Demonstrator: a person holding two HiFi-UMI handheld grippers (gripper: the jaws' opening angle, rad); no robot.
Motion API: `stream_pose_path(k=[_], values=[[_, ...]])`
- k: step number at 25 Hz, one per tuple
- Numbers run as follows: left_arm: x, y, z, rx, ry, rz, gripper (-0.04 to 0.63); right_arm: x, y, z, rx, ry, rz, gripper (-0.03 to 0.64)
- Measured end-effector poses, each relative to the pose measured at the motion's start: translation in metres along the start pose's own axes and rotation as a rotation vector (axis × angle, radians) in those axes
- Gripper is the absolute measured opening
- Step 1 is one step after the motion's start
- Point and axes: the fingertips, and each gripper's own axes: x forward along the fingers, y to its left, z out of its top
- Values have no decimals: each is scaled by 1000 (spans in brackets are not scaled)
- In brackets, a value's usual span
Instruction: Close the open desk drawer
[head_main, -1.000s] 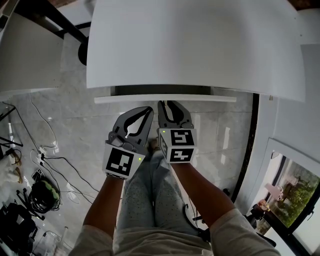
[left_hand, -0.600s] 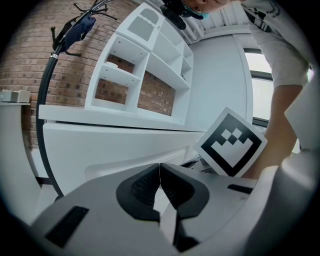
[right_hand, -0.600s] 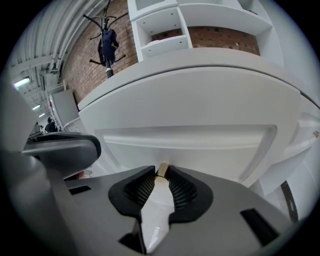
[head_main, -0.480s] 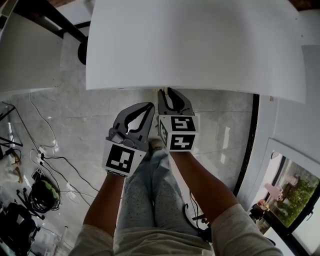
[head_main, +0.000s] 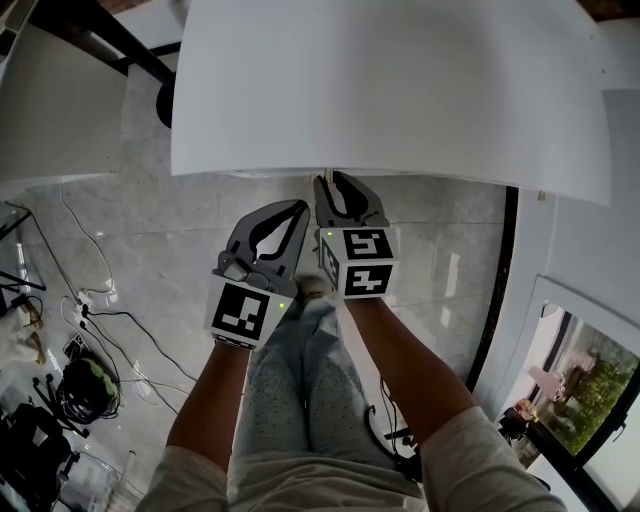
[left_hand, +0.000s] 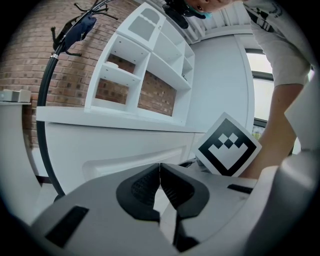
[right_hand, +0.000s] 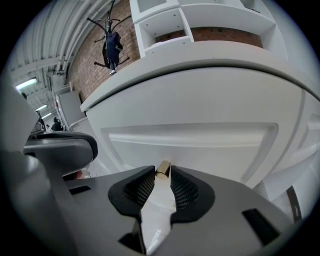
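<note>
Both jaws of your right gripper (head_main: 336, 180) pinch a brass knob (right_hand: 163, 168); left gripper (left_hand: 159, 168) clenched, empty; from above, desktop (head_main: 400, 90) hides the drawer (right_hand: 195, 142).

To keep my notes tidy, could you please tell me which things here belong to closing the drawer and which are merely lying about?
Job: drawer front; its brass knob, clamped by the right gripper.
Lying about: floor cables; shelf unit; coat stand; left gripper, shut and empty.

Two grippers pointing at a white desk (head_main: 400, 90)
The right gripper (head_main: 335, 181) is lying with its tips at the desk's near edge; the left gripper (head_main: 299, 211) is hovering just beside it, above the person's legs (head_main: 300, 390) and the pale floor (head_main: 150, 260).
</note>
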Motion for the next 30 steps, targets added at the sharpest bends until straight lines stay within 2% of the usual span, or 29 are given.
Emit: stream_pose_path(k=[4, 9, 13, 17, 21, 25, 30], values=[[-4, -6, 13, 3, -37, 5, 17, -18, 1, 6, -25, -26, 17, 107], [-17, -24, 29, 12, -8, -11, 18, -50, 8, 26, -42, -72, 46, 84], [-26, -34, 54, -11, -68, 10, 17, -83, 15, 50, -56, -124, 65, 51], [-43, -45, 76, 30, -48, 18, 17, -119, 24, 74, -70, -173, 80, 32], [-61, -59, 107, 37, -103, 23, 17, -155, 34, 94, -77, -208, 95, 29], [-83, -80, 134, 48, -104, 30, 18, -196, 37, 110, -43, -244, 100, 28], [-115, -99, 180, 62, -206, 50, 18, -250, 45, 131, -43, -298, 100, 28]])
